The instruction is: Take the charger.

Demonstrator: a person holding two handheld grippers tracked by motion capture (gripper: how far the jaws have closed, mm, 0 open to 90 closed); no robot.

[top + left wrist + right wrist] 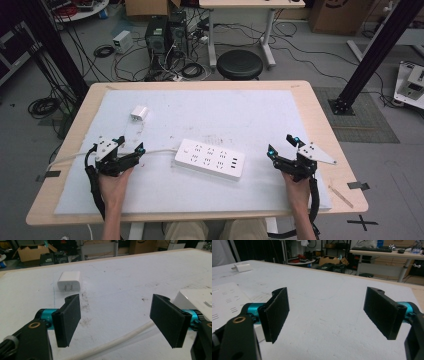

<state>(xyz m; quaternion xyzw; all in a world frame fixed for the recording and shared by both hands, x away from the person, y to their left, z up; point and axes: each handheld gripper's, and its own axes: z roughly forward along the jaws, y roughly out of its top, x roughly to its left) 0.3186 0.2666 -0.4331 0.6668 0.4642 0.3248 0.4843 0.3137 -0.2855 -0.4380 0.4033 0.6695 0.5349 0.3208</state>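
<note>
The white rectangular plastic power strip lies mid-table; the small white cube-shaped plug adapter sits beyond its left end. Left gripper and right gripper flank the strip, jaws spread, empty. The left one straddles the strip's white cable and could snag it, dragging the strip.

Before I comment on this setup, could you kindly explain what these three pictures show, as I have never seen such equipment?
A person sits at a table covered by a white mat, holding a hand-operated two-jaw tool in each hand: the left gripper and the right gripper. The high view looks down from above. The other two come from cameras on the grippers, looking out between their black jaws. On the mat lie a white power strip with its cord and a small white charger. Both grippers are open and hold nothing.
</note>
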